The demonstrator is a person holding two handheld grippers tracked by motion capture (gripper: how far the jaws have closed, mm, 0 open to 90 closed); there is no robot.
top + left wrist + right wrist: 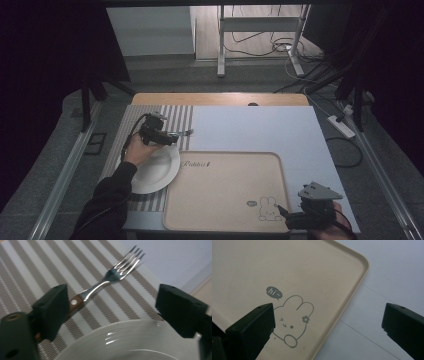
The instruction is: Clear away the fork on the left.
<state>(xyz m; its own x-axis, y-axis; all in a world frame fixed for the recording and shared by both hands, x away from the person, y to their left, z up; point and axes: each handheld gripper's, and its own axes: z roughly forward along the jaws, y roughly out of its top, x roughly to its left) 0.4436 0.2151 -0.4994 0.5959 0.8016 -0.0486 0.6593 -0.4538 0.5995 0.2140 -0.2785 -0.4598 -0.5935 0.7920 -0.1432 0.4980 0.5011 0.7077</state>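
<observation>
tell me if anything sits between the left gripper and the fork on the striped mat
Nothing visible does. In the left gripper view the left gripper has its jaws wide open, and the fork lies bare on the striped mat, its wooden handle right beside one jaw. The white plate sits nearer the camera, below the fork, not across it.

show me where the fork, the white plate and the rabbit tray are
fork (pixel 110 277), left gripper view, on the neck just below the tines
white plate (pixel 162 172), high view, on its bare right side
rabbit tray (pixel 287 270), right gripper view, on the bare beige floor above the rabbit drawing
</observation>
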